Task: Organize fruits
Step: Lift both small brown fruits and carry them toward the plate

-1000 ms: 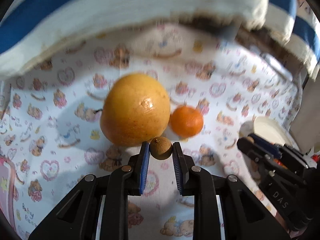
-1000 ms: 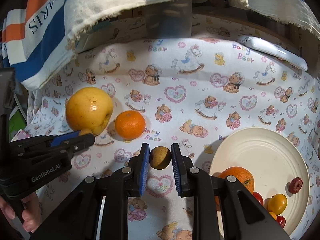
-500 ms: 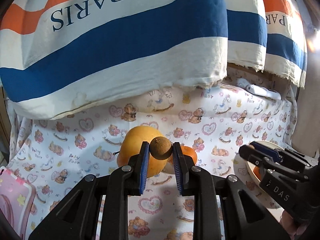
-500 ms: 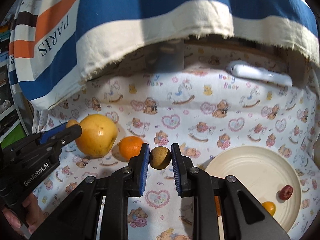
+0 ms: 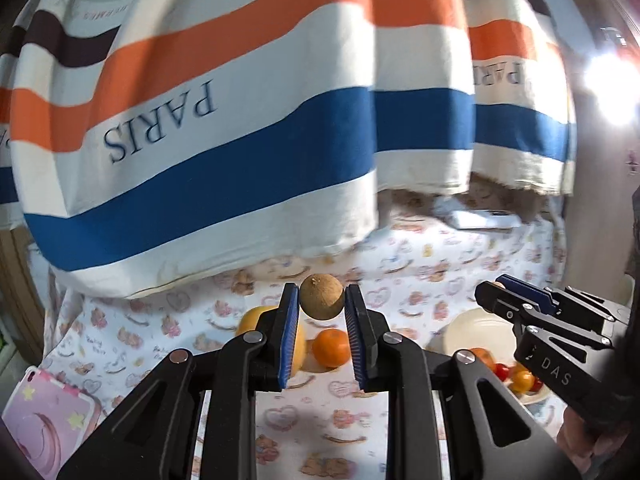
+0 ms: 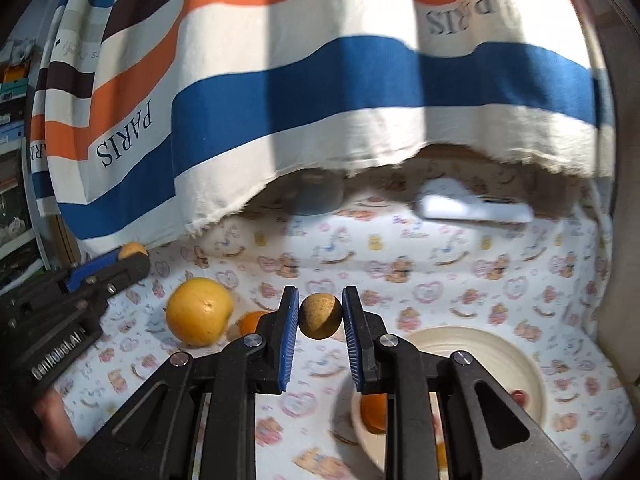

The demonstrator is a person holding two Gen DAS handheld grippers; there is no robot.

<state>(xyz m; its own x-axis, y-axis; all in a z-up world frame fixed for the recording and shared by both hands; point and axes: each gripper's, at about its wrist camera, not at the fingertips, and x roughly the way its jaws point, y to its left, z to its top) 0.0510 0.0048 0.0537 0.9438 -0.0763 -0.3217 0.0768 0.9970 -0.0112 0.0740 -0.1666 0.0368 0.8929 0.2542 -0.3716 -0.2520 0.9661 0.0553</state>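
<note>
1. Both grippers are rising: a second ago they were low over the cloth, and now each is holding its fruit well above the worktop (image 6: 440, 280).
2. The left gripper (image 5: 322, 312) is pinching a longan (image 5: 322, 296); the right gripper (image 6: 320, 316) is gripping a second longan (image 6: 321, 316).
3. The plate (image 6: 500, 344) is already holding an orange and small tomatoes; the grapefruit (image 6: 199, 311) and tangerine (image 5: 331, 347) are lying outside it, so I judge the sorting partly done.
4. The longans are round, matte, rough and brown; the plate is smooth and cream; the cloth is soft and printed.

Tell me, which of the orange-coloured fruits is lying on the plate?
The orange on the cream plate, half hidden behind the right tool. The big yellow-orange fruit and the small mandarin beside it lie on the cloth.
</note>
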